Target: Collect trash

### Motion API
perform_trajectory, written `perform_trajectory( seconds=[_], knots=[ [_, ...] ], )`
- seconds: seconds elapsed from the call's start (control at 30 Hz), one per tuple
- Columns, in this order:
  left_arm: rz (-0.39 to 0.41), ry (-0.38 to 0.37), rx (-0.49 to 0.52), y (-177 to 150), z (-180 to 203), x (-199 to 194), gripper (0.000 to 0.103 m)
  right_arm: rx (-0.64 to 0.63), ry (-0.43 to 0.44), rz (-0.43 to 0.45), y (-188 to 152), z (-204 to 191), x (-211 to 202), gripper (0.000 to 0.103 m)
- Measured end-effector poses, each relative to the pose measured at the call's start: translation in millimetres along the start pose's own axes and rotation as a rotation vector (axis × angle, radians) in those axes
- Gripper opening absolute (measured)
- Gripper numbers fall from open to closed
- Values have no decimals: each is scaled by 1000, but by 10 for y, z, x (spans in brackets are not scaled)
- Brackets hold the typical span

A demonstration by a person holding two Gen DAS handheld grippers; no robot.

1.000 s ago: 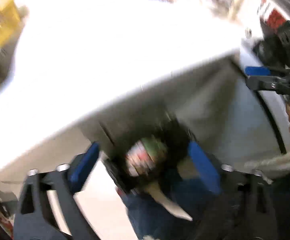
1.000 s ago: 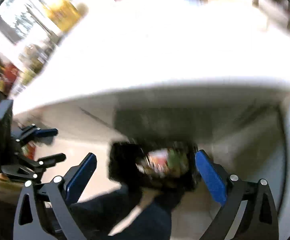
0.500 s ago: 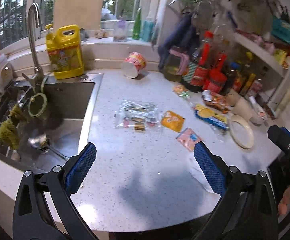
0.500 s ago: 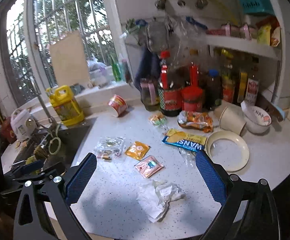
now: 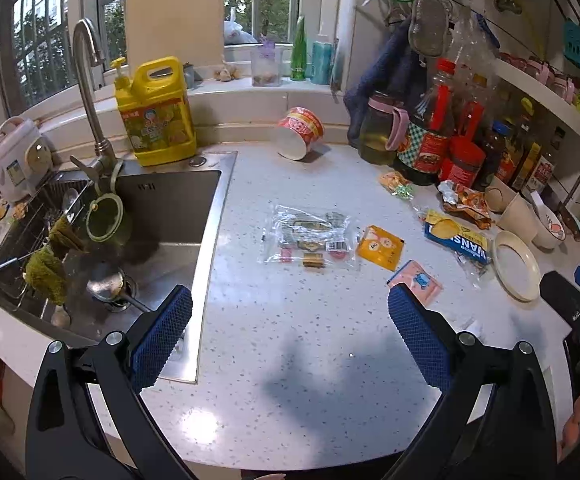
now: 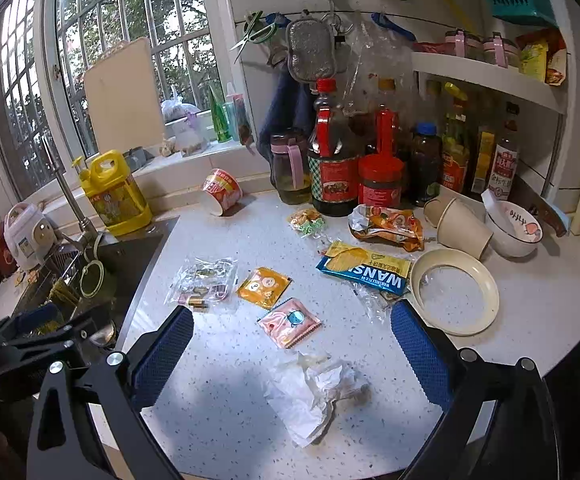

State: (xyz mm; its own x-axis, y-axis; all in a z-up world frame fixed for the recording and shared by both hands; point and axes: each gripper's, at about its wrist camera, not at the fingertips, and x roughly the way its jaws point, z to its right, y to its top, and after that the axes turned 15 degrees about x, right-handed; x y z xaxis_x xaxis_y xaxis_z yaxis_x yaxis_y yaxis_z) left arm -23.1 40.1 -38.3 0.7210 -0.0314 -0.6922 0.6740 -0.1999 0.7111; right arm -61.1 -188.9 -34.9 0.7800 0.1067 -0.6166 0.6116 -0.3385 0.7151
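Trash lies on the white speckled counter: a clear plastic bag, an orange packet, a pink packet, a blue and yellow wrapper, an orange foil wrapper, a small candy wrapper, a tipped noodle cup. A crumpled white tissue lies between my right gripper's open fingers. My left gripper and right gripper are both open and empty above the counter's front edge.
A steel sink with faucet lies at left, a yellow detergent jug behind it. Sauce bottles and jars stand at the back right. Paper cups, a bowl and a cream lid sit at right.
Both grippers have risen from below the counter, where a black bin with trash showed, to above the counter's front edge. Over the last half second the views barely shift.
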Motion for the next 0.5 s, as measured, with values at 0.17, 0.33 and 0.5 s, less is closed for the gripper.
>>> perform_trajectory(
  seconds=[0.17,0.33,0.5],
  knots=[
    [-2,31,14,10,-31,-33,96,-19,1,9,-20,-62,-27,98],
    [3,47,18,24,-64,-76,96,-16,3,17,-9,-82,-65,98],
    [13,48,18,43,-81,-119,96,-17,-3,25,-4,-85,-96,98]
  ],
)
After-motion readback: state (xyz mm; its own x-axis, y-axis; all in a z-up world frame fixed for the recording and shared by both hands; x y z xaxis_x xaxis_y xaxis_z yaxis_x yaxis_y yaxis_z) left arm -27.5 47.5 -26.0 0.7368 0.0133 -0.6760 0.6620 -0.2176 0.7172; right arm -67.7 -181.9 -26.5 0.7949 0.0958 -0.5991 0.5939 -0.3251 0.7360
